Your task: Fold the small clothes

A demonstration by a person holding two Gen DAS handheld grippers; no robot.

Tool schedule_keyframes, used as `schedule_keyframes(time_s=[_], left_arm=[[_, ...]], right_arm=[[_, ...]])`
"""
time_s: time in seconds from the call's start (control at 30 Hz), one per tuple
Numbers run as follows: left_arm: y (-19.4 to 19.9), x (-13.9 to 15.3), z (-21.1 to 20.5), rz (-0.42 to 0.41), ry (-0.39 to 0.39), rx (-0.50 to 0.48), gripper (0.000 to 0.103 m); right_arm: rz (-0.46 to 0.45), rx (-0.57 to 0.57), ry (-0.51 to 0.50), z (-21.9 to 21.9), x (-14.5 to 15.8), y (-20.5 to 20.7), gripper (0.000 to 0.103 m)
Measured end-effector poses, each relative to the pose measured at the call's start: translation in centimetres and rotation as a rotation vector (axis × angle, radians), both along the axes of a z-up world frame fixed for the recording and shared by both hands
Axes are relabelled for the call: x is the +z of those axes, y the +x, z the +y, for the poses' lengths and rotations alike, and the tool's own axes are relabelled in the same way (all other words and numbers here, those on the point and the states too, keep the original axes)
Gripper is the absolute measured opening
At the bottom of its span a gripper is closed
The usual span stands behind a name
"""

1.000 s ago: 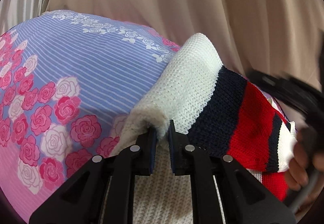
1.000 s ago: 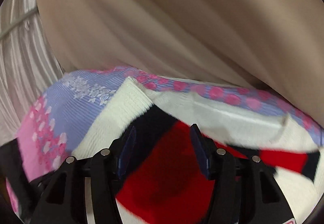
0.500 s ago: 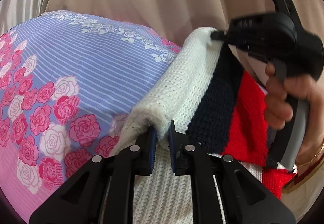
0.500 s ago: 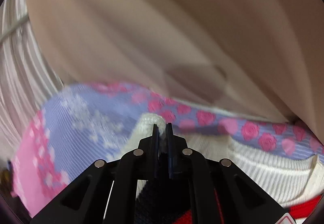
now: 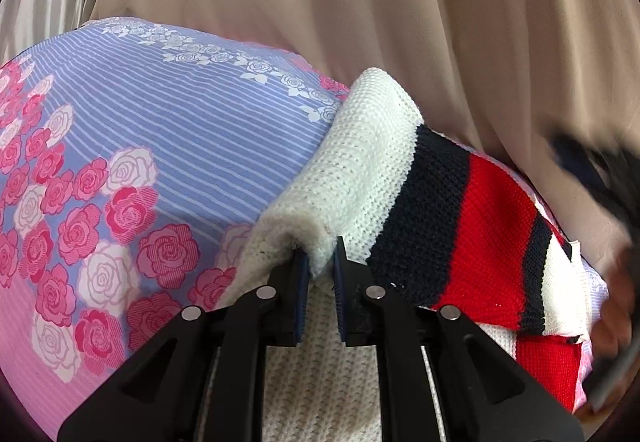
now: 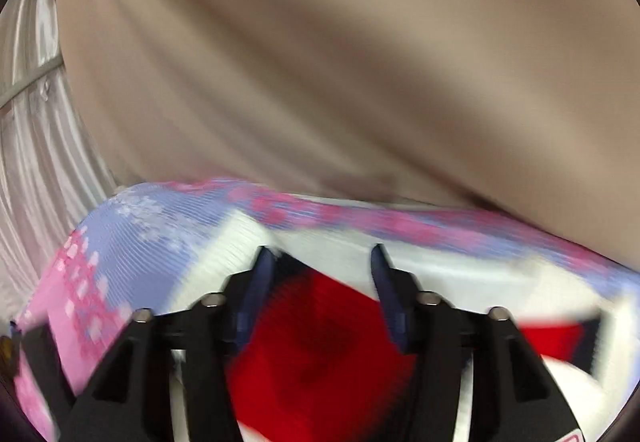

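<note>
A: On the floral sheet (image 5: 168, 146) lies the sweater (image 5: 400, 202), a striped knit of white, navy and red; part of it is doubled over itself, and the curtain (image 5: 360, 22) hangs behind.

B: And the grippers?

A: The left gripper (image 5: 320, 266) is clenched on a thick white fold of the knit, its jaws nearly together with the wool bunched between them; the right gripper (image 6: 322, 274) hangs with jaws wide apart above the red stripe of the sweater (image 6: 320, 354), grasping nothing; its view is blurred, so I cannot tell whether the fingers touch the wool.

B: How will the thing handle, do you judge?

A: Soft and limp, I think, and light enough for one pinch to lift a corner; yet the knit is bulky and stretchy, so a fold will spring open rather than crease; the loose weave may also snag on a pad edge.

B: Where would you take hold?

A: At a hem or a folded edge, where two layers give the jaws something to bite; a pinch in the middle of a stripe would merely pull up a peak; the right one would do best, I judge, at the far edge opposite the left, so that the fold can be carried over level and laid down square.
</note>
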State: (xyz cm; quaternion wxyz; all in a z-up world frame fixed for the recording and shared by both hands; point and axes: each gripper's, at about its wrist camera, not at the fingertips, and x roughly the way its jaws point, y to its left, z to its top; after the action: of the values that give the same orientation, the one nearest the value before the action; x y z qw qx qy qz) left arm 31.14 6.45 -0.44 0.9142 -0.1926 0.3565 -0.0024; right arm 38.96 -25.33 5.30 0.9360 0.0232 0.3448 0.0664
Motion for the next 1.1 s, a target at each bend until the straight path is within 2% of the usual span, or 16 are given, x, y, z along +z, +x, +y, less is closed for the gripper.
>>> schedule_keyframes(time_s=[0.07,0.13,0.23,0.3,0.37,0.4,0.47,0.57,0.6,0.67,0.73,0.87,0.93,0.97,1.0,1.1], left_arm=[[0.0,0.0,-0.1,0.0,0.003,0.0,0.012],[0.0,0.0,-0.2,0.002,0.012,0.002,0.012],[0.1,0.1,-0.2,0.004,0.017,0.002,0.012],[0.1,0.1,-0.1,0.004,0.013,0.003,0.012],[0.1,0.1,-0.1,0.004,0.012,0.004,0.012],[0.1,0.1,-0.1,0.004,0.017,0.008,0.012],[0.0,0.5,-0.3,0.002,0.041,0.013,0.011],[-0.2,0.6,-0.2,0.001,0.04,0.02,0.01],[-0.2,0.5,-0.2,0.004,0.035,0.019,0.011],[-0.1,0.5,-0.3,0.007,0.038,0.012,0.011],[0.0,0.6,-0.5,0.007,0.045,0.007,0.011],[-0.1,0.4,-0.1,0.008,0.029,0.009,0.011],[0.0,0.4,-0.2,0.011,0.04,0.011,0.012],[0.1,0.4,-0.3,0.012,0.05,0.01,0.012],[0.2,0.5,-0.3,0.012,0.053,0.007,0.014],[-1.2,1.3,0.5,-0.003,-0.006,-0.021,0.026]], right_arm=[[0.016,-0.147,-0.015,-5.8,-1.1,-3.8,0.052],[0.058,-0.263,0.035,-10.9,-2.9,-6.9,0.056],[0.135,-0.324,0.099,-14.3,-5.5,-8.4,0.054],[0.126,-0.302,0.088,-13.9,-6.7,-8.6,0.048],[0.14,-0.246,0.088,-13.1,-6.7,-7.7,0.014],[0.125,-0.247,0.082,-12.6,-6.0,-7.4,0.008],[0.029,-0.232,0.048,-11.4,-3.7,-7.9,0.007],[-0.095,-0.237,0.075,-11.7,-0.3,-9.4,0.006],[-0.092,-0.25,0.076,-12.3,-0.4,-9.4,0.006],[0.029,-0.296,0.04,-14.5,-3.4,-7.9,0.006],[0.146,-0.326,0.059,-15.8,-6.8,-6.5,0.006],[0.027,-0.316,0.089,-15.4,-4.9,-8.4,0.005],[0.118,-0.329,0.074,-16.3,-6.8,-7.2,0.006],[0.134,-0.319,0.05,-16.1,-7.5,-7.0,0.006],[0.135,-0.322,0.03,-15.6,-7.0,-7.5,0.007],[0.105,-0.34,0.023,-14.3,-4.2,-10.6,0.011]])
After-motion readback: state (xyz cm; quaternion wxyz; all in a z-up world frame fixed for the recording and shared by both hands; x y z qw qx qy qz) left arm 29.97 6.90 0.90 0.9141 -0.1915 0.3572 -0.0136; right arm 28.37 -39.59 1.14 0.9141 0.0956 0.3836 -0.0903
